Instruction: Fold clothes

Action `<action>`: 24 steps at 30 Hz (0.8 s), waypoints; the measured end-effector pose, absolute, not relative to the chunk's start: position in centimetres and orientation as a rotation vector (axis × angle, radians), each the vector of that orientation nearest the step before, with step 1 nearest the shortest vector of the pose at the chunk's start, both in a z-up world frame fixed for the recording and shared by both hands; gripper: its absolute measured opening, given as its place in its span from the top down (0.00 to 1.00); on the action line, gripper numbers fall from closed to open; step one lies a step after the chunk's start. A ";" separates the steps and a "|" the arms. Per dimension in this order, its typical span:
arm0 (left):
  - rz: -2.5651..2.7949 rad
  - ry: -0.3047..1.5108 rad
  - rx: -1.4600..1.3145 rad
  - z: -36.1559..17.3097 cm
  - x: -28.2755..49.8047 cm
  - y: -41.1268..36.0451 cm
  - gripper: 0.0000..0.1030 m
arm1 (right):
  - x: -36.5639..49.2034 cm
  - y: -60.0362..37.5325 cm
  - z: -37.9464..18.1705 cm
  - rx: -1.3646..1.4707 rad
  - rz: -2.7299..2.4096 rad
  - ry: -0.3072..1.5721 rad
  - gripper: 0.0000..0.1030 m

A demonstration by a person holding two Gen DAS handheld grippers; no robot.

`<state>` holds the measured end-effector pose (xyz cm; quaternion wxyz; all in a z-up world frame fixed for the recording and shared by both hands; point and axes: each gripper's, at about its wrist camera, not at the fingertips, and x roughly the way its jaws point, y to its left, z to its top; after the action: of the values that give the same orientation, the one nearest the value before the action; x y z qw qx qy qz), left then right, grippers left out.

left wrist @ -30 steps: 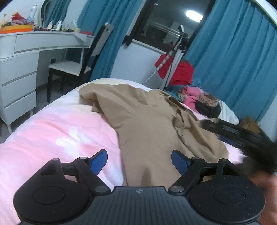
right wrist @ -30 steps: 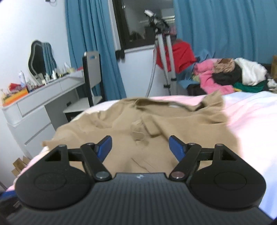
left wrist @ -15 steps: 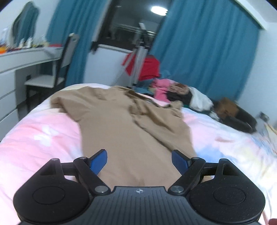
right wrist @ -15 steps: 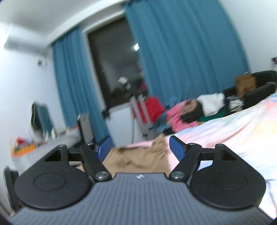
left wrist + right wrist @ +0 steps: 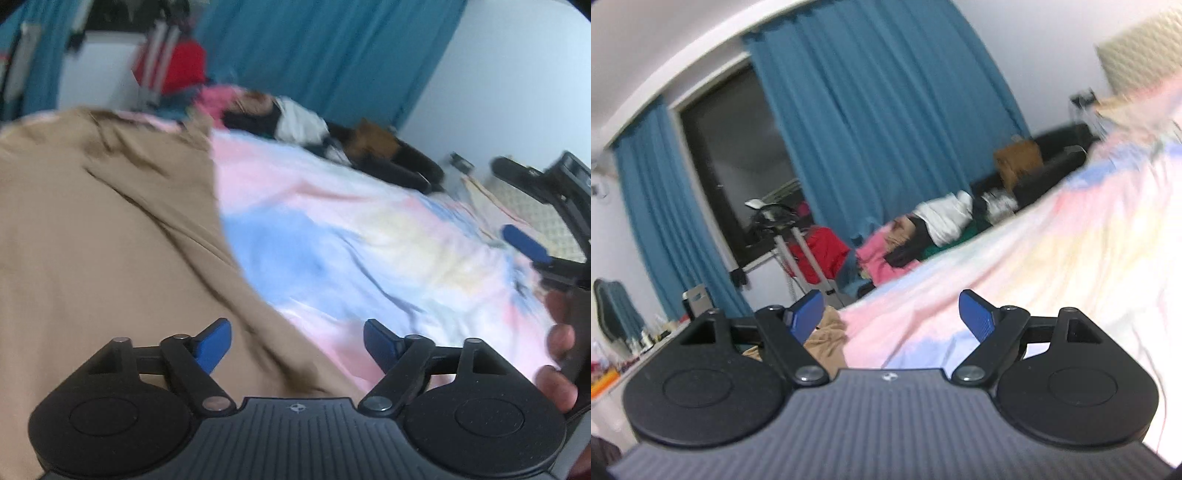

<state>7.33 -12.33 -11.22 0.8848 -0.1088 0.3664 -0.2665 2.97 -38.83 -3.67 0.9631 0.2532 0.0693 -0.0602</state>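
Note:
A tan shirt (image 5: 103, 236) lies spread on the pastel bedspread (image 5: 362, 236), filling the left half of the left wrist view. My left gripper (image 5: 297, 339) is open and empty, just above the shirt's right edge. My right gripper (image 5: 890, 317) is open and empty, tilted, over the bedspread (image 5: 1052, 266); only a bit of the shirt (image 5: 827, 339) shows by its left finger. The right gripper also shows at the far right of the left wrist view (image 5: 546, 229), held in a hand.
A pile of clothes (image 5: 266, 110) lies beyond the far edge of the bed, with a tripod and red cloth (image 5: 812, 251) beside it. Blue curtains (image 5: 871, 147) hang behind. A dark seat with a brown box (image 5: 1019, 162) stands at right.
Both grippers have swung to the right. The left view moved from the shirt's middle to its right edge. The right gripper left the shirt and now tilts over bare bedspread.

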 end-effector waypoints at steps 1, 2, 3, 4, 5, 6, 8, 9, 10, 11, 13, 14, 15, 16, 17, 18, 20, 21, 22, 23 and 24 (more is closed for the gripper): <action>-0.567 0.777 -0.236 -11.8 7.5 -13.1 0.30 | 3.2 -39.1 -3.9 0.520 -0.126 0.155 0.20; -0.573 0.791 -0.234 -12.5 7.8 -13.9 0.35 | 3.5 -39.4 -4.2 0.524 -0.126 0.167 0.20; -0.576 0.806 -0.228 -13.2 8.2 -14.7 0.37 | 3.7 -39.5 -4.5 0.529 -0.123 0.175 0.20; -0.579 0.819 -0.227 -13.9 8.4 -15.2 0.44 | 3.8 -39.5 -4.8 0.535 -0.118 0.183 0.20; -0.583 0.831 -0.229 -14.5 8.6 -15.5 0.53 | 4.1 -39.4 -5.1 0.538 -0.106 0.193 0.20; -0.586 0.843 -0.231 -15.2 8.8 -15.8 0.59 | 4.3 -39.3 -5.2 0.537 -0.092 0.206 0.20; -0.588 0.874 -0.227 -16.2 9.4 -15.9 0.95 | 4.6 -39.0 -5.3 0.532 -0.069 0.232 0.20; -0.587 0.881 -0.226 -16.3 9.6 -15.7 0.99 | 4.6 -38.8 -5.5 0.529 -0.061 0.243 0.20; -0.587 0.882 -0.227 -16.3 9.7 -15.3 1.00 | 4.6 -38.7 -5.6 0.526 -0.052 0.254 0.20; -0.586 0.883 -0.228 -16.3 9.9 -15.0 1.00 | 4.6 -38.6 -5.6 0.524 -0.045 0.264 0.20; -0.607 0.883 -0.246 -15.5 9.6 -13.8 1.00 | 4.7 -38.4 -5.7 0.524 -0.039 0.275 0.20; -0.623 0.888 -0.268 -15.0 9.5 -13.1 1.00 | 4.7 -38.4 -5.8 0.526 -0.036 0.281 0.20; -0.636 0.895 -0.295 -14.4 9.3 -12.1 1.00 | 4.7 -38.3 -5.8 0.529 -0.033 0.287 0.20; -0.640 0.901 -0.318 -13.9 9.2 -11.2 1.00 | 4.8 -38.2 -5.9 0.532 -0.029 0.295 0.20; -0.633 0.907 -0.344 -13.5 9.2 -10.2 1.00 | 4.9 -38.1 -6.0 0.535 -0.022 0.305 0.20; -0.622 0.913 -0.374 -13.2 9.2 -9.1 1.00 | 5.0 -38.1 -6.0 0.537 -0.019 0.316 0.20; -0.598 0.936 -0.434 -13.1 9.5 -7.6 1.00 | 5.2 -37.8 -6.1 0.540 -0.016 0.337 0.20; -0.585 0.940 -0.444 -13.1 9.6 -7.3 1.00 | 5.2 -37.6 -6.1 0.537 -0.015 0.345 0.20; -0.573 0.938 -0.437 -13.1 9.6 -7.3 1.00 | 5.2 -37.4 -6.0 0.532 -0.012 0.350 0.20; -0.566 0.938 -0.428 -13.2 9.6 -7.5 1.00 | 5.2 -37.2 -5.9 0.521 -0.005 0.355 0.20; -0.565 0.944 -0.425 -13.4 9.7 -7.9 0.99 | 5.3 -36.9 -5.8 0.508 0.004 0.361 0.20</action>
<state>9.66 -7.90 -13.39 0.8311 -0.2004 0.4449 -0.2666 5.26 -36.91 -5.79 0.9519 0.2497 0.1776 0.0019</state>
